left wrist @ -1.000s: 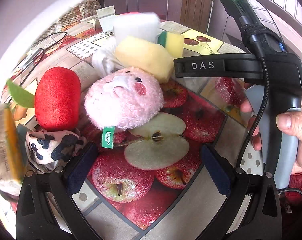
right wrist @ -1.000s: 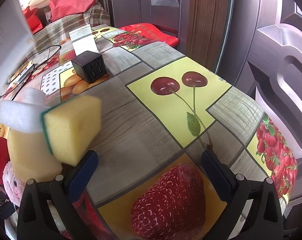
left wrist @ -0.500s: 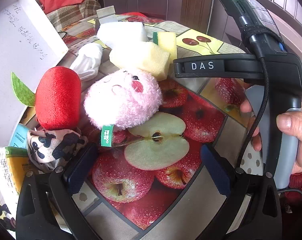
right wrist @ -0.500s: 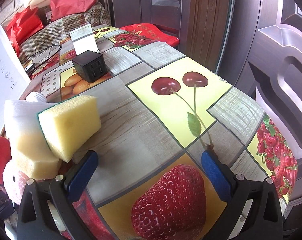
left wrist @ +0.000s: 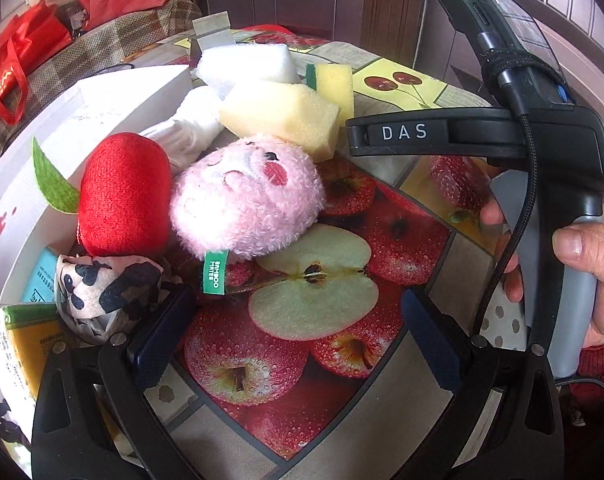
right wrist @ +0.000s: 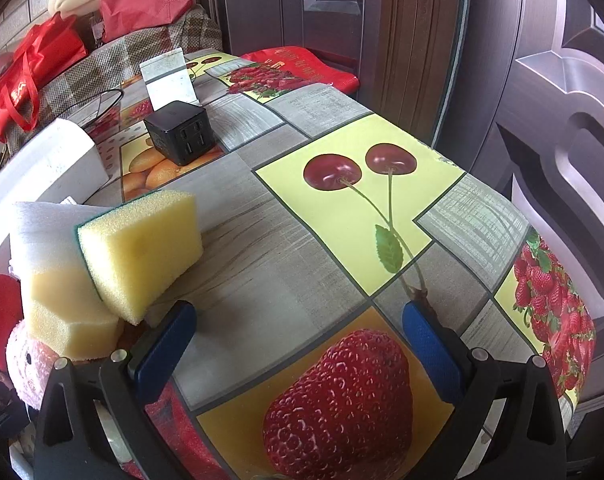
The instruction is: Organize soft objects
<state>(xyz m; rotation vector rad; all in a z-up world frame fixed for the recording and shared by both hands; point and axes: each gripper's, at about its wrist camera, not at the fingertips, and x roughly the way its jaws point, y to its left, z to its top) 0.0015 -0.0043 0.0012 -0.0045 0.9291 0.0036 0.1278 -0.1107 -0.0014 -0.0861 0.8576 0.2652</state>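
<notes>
Fruit-print tablecloth [left wrist: 382, 380] carries my unsorted pile beside the white box [left wrist: 113, 104]: pink plush [left wrist: 245, 200], red plush [left wrist: 123, 196], sponges. Both my tongs [left wrist: 297, 330] [right wrist: 297, 340] gape, holding nothing; sorting seems barely begun.

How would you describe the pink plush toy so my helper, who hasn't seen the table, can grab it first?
Start at the fruit-print tablecloth and find the pile of soft things beside the white box. The pink plush toy lies between the red plush fruit and the pale yellow sponge. It alone is fuzzy pink, with a stitched face and a green tag.
</notes>
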